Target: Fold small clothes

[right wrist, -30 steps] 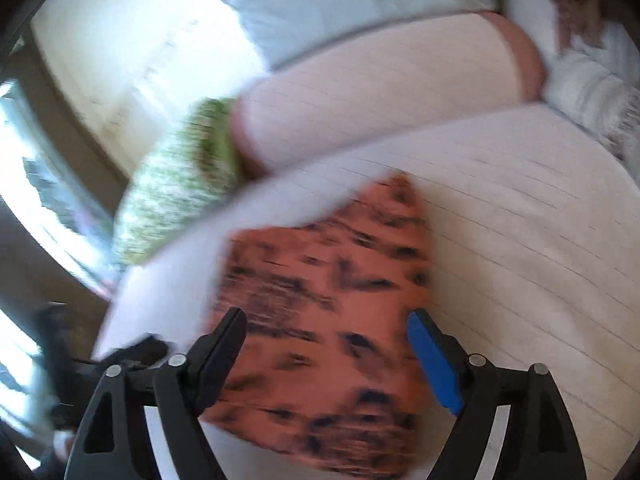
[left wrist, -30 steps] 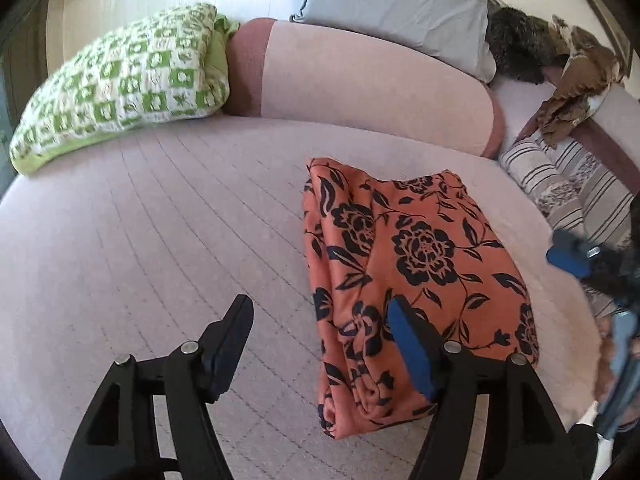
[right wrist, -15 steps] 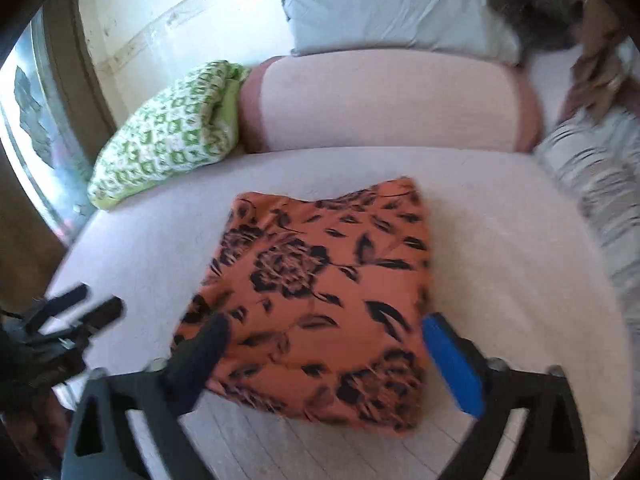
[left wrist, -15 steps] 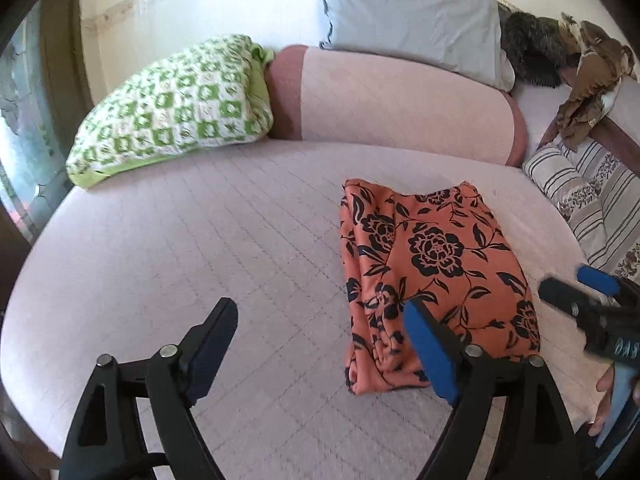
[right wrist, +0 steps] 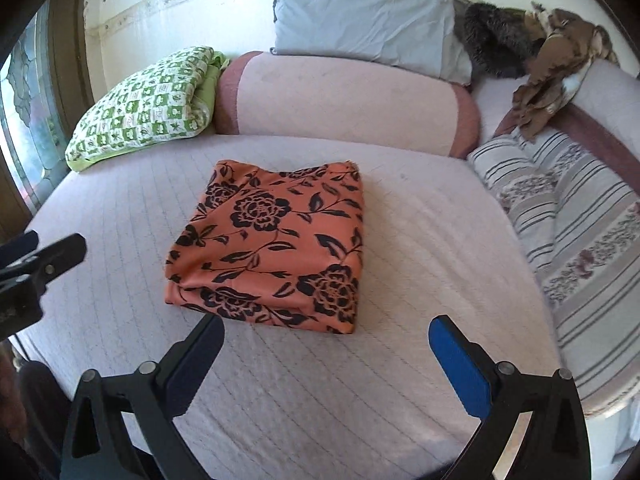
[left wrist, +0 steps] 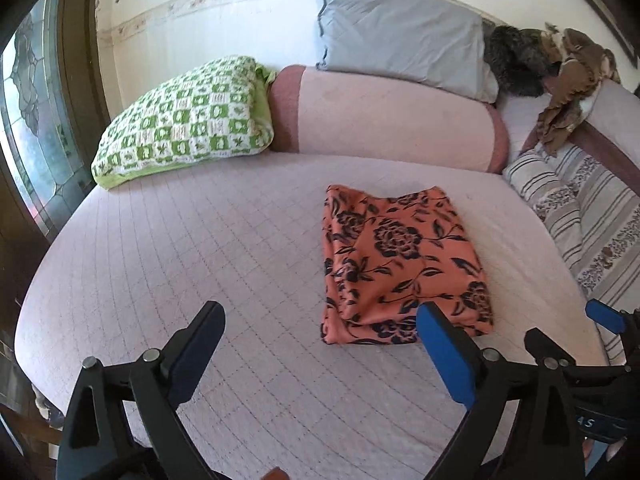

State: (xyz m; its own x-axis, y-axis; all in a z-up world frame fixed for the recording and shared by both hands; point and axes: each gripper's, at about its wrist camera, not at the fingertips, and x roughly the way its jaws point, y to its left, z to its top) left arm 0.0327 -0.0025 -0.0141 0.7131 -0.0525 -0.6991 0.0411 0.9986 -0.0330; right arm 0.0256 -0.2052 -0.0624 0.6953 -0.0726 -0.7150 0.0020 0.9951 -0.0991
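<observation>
An orange cloth with black flowers (left wrist: 400,264) lies folded into a thick rectangle on the pink quilted bed (left wrist: 200,264). It also shows in the right wrist view (right wrist: 272,248). My left gripper (left wrist: 320,332) is open and empty, held above the bed, near and left of the cloth. My right gripper (right wrist: 326,340) is open and empty, held just in front of the cloth's near edge. The right gripper's tip (left wrist: 604,316) shows at the right edge of the left wrist view. The left gripper's tip (right wrist: 52,256) shows at the left of the right wrist view.
A green checked pillow (left wrist: 188,120) lies at the back left. A pink bolster (left wrist: 392,116) and a grey pillow (left wrist: 404,36) lie along the back. Striped cushions (left wrist: 592,216) and brown clothes (left wrist: 568,80) lie at the right. A window (left wrist: 32,120) is at the left.
Both grippers have drawn back from the folded cloth, which now looks smaller and farther away. The cloth has stayed folded in place. Both grippers stay open.
</observation>
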